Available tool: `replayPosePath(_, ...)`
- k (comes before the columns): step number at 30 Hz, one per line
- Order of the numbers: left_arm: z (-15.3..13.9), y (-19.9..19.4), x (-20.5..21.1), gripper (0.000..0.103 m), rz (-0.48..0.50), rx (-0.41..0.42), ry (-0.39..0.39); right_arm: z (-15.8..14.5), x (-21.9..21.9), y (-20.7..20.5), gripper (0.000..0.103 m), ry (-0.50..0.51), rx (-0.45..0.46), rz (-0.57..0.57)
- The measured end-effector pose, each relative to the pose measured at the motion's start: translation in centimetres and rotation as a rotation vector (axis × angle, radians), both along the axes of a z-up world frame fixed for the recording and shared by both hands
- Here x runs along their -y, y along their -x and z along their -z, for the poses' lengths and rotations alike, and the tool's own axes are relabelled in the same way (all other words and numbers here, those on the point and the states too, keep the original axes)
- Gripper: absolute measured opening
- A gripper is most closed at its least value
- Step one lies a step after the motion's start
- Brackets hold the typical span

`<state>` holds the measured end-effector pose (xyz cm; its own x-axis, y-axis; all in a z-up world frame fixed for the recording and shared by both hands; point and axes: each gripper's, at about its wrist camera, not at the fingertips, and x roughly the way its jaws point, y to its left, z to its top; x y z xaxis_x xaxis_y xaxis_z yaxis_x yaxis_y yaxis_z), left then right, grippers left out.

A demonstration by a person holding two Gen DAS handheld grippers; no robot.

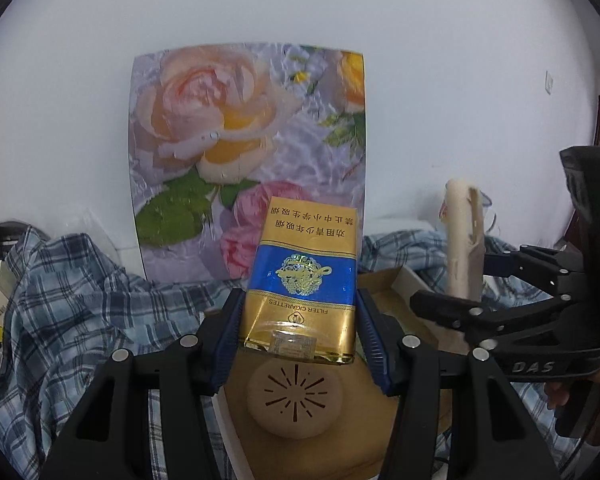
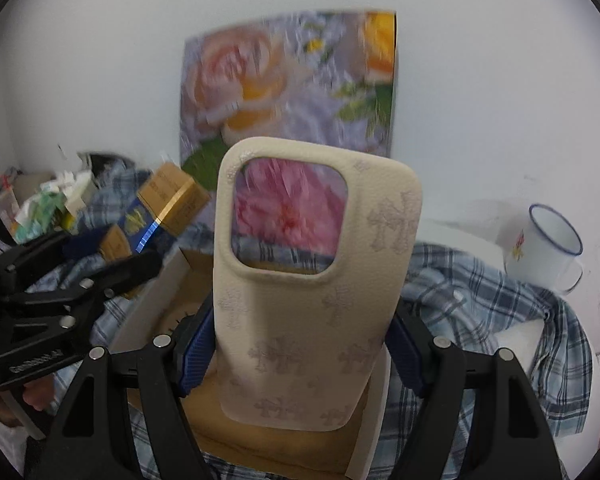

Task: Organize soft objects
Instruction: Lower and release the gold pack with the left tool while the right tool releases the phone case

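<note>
**Both tools loaded above the open box**

The left tool [image 1: 300,320] is clamped on a gold and blue cigarette pack [image 1: 302,276], which stands upright between its blue pads. The right tool [image 2: 300,344] is clamped on a cream phone case [image 2: 300,320], camera cut-out uppermost. Both hang above an open cardboard box [image 2: 156,292] resting on a blue plaid shirt [image 1: 80,292]; a round beige disc [image 1: 296,400] lies in the box. A floral picture [image 1: 244,140] leans on the far wall, and a white enamel mug [image 2: 548,248] sits far right
</note>
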<state>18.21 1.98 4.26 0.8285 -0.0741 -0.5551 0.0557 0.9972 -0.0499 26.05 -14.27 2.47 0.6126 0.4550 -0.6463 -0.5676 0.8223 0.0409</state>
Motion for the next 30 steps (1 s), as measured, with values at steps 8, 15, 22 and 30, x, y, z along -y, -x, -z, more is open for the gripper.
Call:
replayPosePath(8,1.8,-0.8,0.3,0.057,0.006,-0.046,-0.016,3.8,-1.2,-1.4,0.074,0.070,-0.096,-0.018)
replayPosePath(15,2.7,-1.2,0.6,0.057,0.009,-0.068,-0.014,5.4,-0.8,-2.4,0.074,0.053,-0.138,-0.015)
replayPosePath(22,3.5,-1.6,0.6,0.057,0.003,-0.086,-0.022,6.6,-1.5,-3.0,0.074,0.071,-0.149,-0.014)
replayPosePath(30,4.8,-2.3,0.6,0.057,0.012,-0.145,-0.012,7.3,-1.8,-3.6,0.075,0.076,-0.173,-0.022)
